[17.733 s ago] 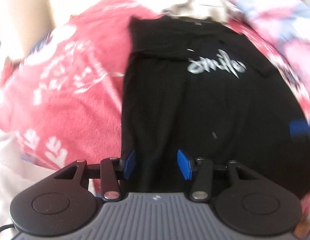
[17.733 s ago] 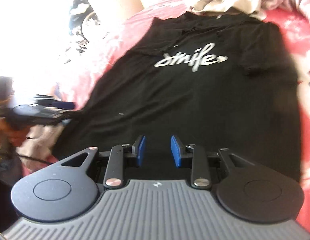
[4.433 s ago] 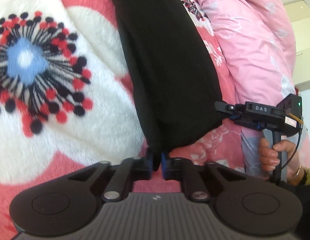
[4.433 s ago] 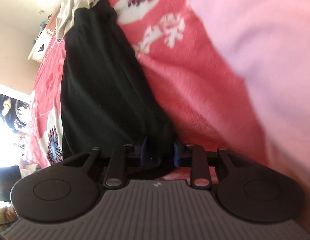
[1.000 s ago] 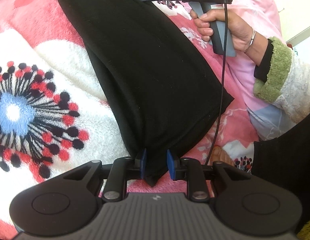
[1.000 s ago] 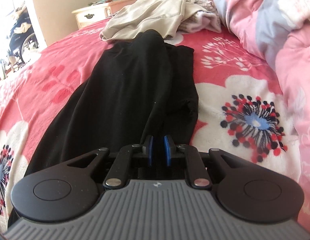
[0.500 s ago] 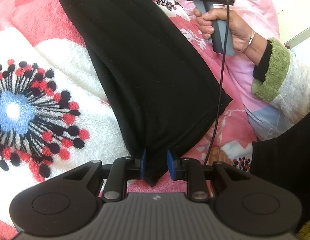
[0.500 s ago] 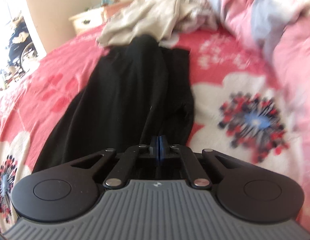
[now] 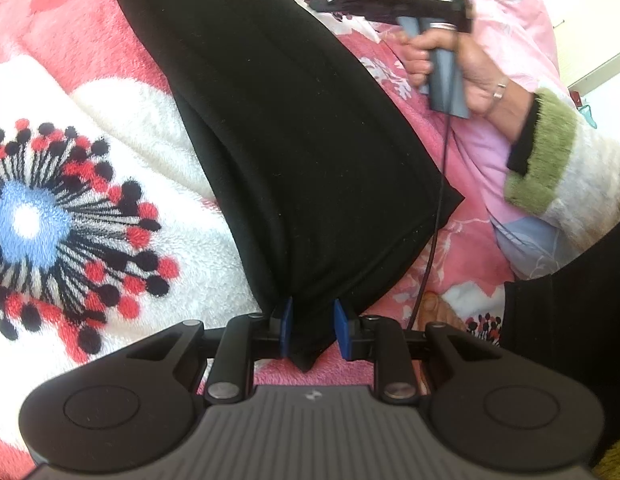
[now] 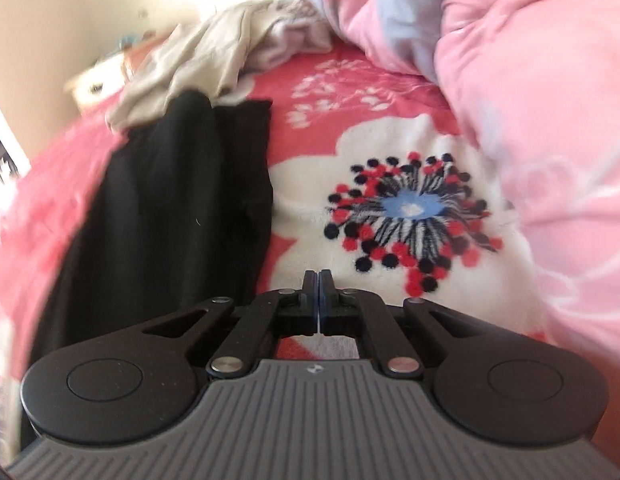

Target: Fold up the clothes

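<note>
The left gripper (image 9: 310, 330) pins the black shirt's (image 9: 293, 128) hem corner on the bed's blanket (image 9: 121, 120), anchoring it; the right gripper (image 10: 318, 300) hangs beside it, fingers together, empty.

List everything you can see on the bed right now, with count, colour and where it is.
black garment: one, black, long strip on the blanket
blanket: one, red with white flowers, under everything
quilt: one, pink and pale blue, heaped beside the blanket
beige clothes: a pile, beige, at the black garment's far end
left gripper: blue fingers pinching the black garment's corner
right gripper: shut, empty, over the blanket
hand: one, gripping the right gripper's handle
</note>
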Demonstrator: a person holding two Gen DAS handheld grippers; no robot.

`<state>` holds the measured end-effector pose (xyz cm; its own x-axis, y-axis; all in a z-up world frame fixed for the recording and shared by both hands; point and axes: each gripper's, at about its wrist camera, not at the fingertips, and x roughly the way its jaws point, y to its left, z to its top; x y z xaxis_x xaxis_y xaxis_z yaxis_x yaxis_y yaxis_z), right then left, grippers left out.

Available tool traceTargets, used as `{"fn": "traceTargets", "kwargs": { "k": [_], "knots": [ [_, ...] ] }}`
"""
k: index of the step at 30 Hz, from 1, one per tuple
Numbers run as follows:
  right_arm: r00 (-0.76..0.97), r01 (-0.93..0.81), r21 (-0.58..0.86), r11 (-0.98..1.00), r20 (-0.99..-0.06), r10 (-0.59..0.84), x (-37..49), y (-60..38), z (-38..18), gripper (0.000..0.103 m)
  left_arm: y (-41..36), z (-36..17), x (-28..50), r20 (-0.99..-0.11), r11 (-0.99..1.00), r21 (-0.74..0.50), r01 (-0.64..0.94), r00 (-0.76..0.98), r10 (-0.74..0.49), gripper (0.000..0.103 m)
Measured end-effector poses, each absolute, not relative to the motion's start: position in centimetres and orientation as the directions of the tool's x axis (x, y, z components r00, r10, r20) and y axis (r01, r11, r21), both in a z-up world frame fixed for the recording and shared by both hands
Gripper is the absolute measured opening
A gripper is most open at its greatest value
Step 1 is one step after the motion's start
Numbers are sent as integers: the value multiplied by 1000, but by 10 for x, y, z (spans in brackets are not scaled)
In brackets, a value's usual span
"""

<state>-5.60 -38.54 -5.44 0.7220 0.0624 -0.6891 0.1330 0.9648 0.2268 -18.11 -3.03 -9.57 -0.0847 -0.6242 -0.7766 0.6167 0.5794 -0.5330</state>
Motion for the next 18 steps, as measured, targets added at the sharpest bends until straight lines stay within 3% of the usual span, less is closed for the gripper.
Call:
{"fn": "traceTargets", "kwargs": {
  "k": [6,18],
  "knots": [
    [695,37,290,956,-695,184,-98,-372,-30,4,-30,-96,-180,-773,576,-540,614,-91,-627,24],
    [601,-35,201,979,-778,181,-135,-339,-39,5,-27,-97,-181,-767,569,-540,621,-84,-636,24]
  ]
}}
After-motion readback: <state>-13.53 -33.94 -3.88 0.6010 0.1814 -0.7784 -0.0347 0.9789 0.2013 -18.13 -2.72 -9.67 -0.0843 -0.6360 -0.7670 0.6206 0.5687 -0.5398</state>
